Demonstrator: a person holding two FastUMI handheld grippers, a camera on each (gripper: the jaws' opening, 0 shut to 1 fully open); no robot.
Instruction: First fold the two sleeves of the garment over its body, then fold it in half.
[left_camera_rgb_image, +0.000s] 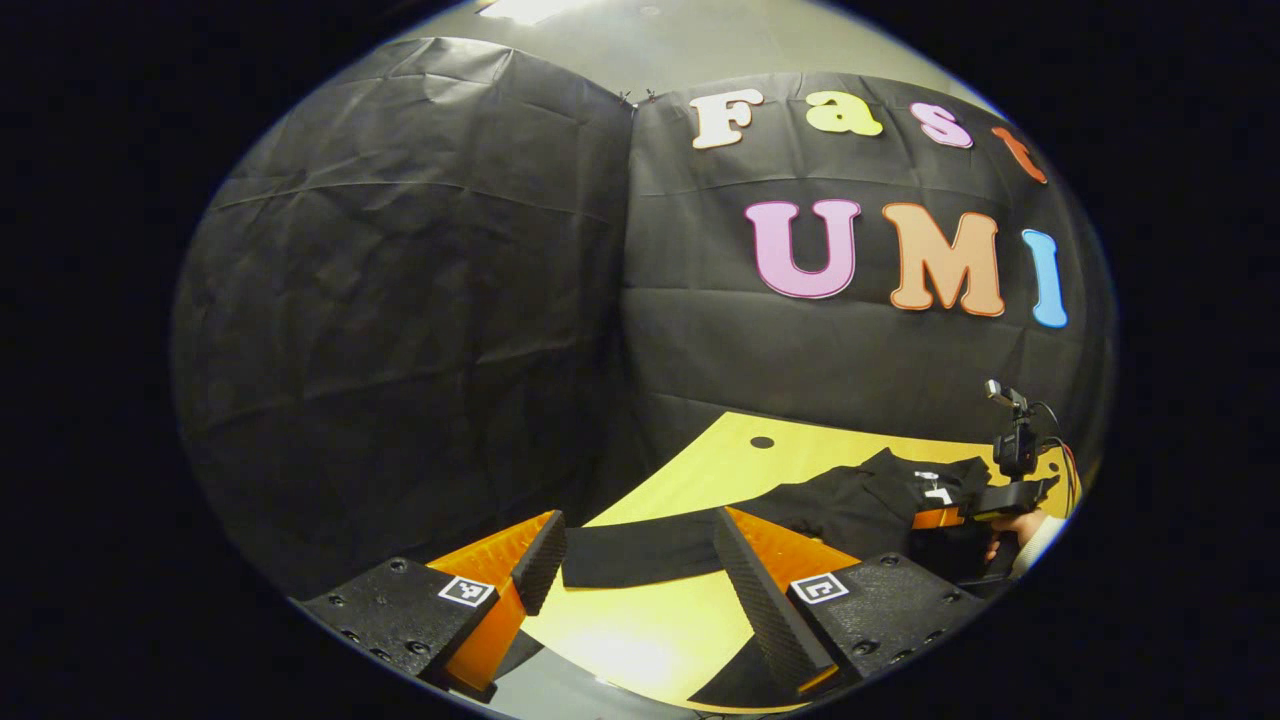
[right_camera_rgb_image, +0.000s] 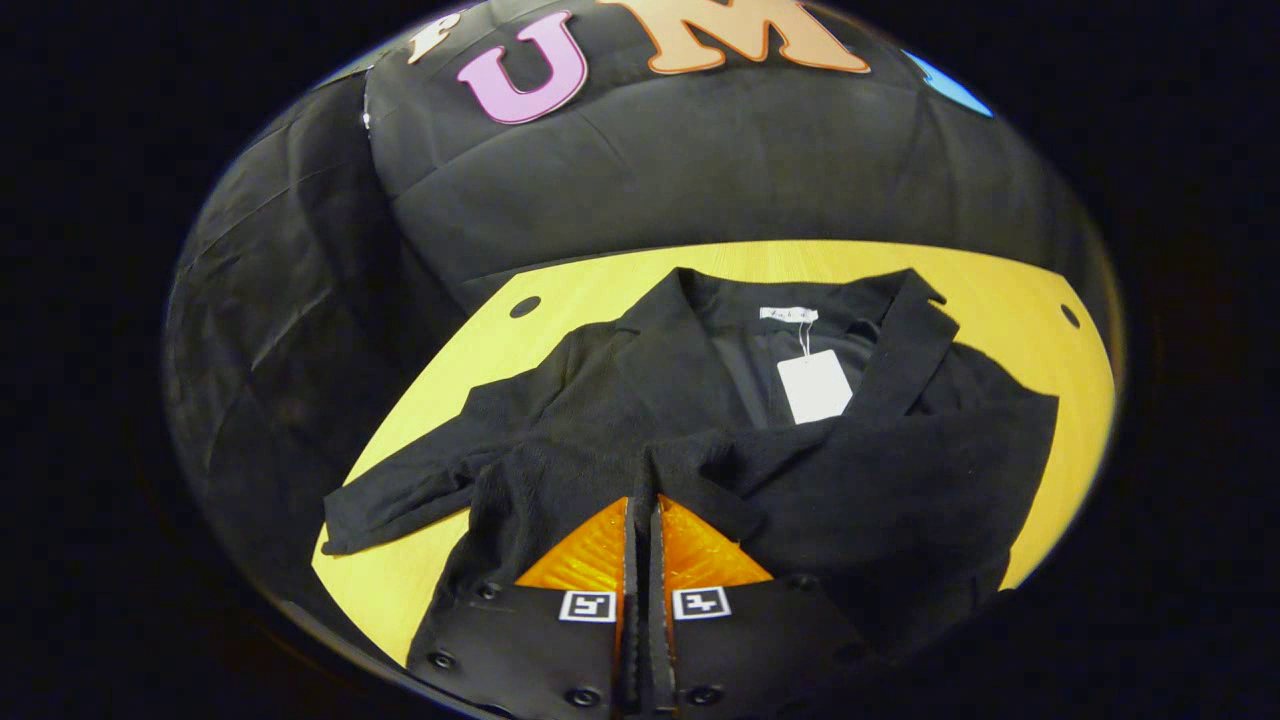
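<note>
A black jacket (right_camera_rgb_image: 600, 420) lies spread on the yellow table (right_camera_rgb_image: 1010, 290), collar away from me, with a white tag (right_camera_rgb_image: 815, 385) at the neck. One sleeve (right_camera_rgb_image: 900, 450) is folded across the body, and my right gripper (right_camera_rgb_image: 640, 497) is shut on its cuff. The other sleeve (right_camera_rgb_image: 400, 495) stretches out flat to the side. In the left gripper view the end of this sleeve (left_camera_rgb_image: 640, 555) lies between the spread fingers of my left gripper (left_camera_rgb_image: 640, 545), which is open and low over the table. Farther off, the right gripper (left_camera_rgb_image: 985, 505) rests on the jacket (left_camera_rgb_image: 850, 505).
A hand (left_camera_rgb_image: 1010, 530) holds the right gripper at the table's far side. The table (left_camera_rgb_image: 620, 650) has small round holes (right_camera_rgb_image: 524, 306) near its back edge. Black cloth walls stand close behind and beside it. Bare tabletop shows around the jacket.
</note>
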